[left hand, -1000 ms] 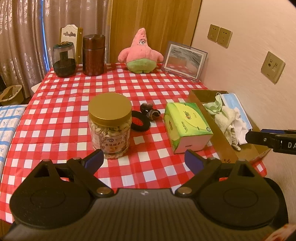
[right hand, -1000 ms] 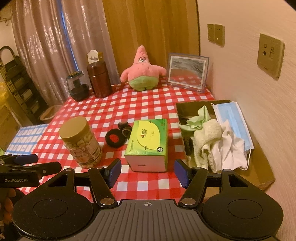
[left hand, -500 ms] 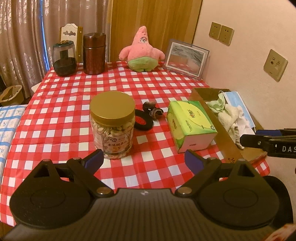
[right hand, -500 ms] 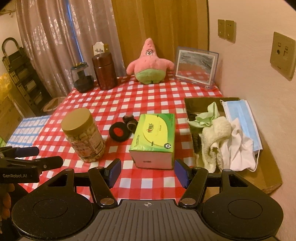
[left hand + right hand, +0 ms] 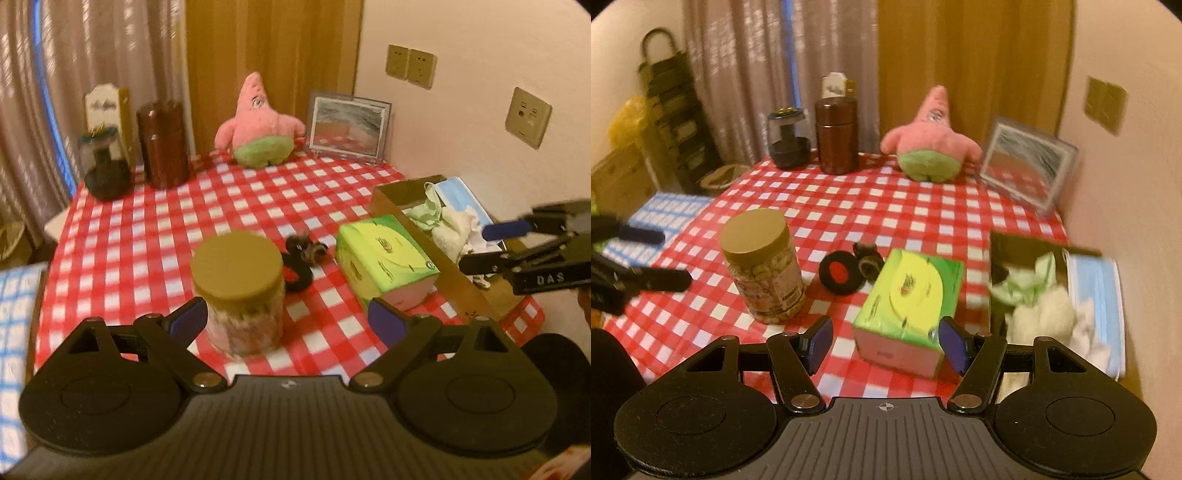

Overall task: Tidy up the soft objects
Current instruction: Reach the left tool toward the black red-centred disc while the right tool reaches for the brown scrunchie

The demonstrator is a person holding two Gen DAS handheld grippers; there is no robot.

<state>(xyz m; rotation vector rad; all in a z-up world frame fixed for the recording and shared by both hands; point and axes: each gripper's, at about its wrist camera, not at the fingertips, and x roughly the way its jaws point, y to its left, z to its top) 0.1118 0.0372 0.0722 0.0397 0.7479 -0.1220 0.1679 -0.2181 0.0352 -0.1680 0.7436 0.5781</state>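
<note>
Both empty claws, jaws apart, have tilted and drifted over the red-checked counter: the right claw now frames the green tissue pack at lower centre, suggesting it goes next into the cardboard box of cloths at right; the left claw hangs idle.

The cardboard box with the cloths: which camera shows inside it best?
The right wrist view: the cardboard box lies close, with cloths and a blue mask visible, though blurred. The left wrist view shows it farther away, partly behind the right gripper.
</note>
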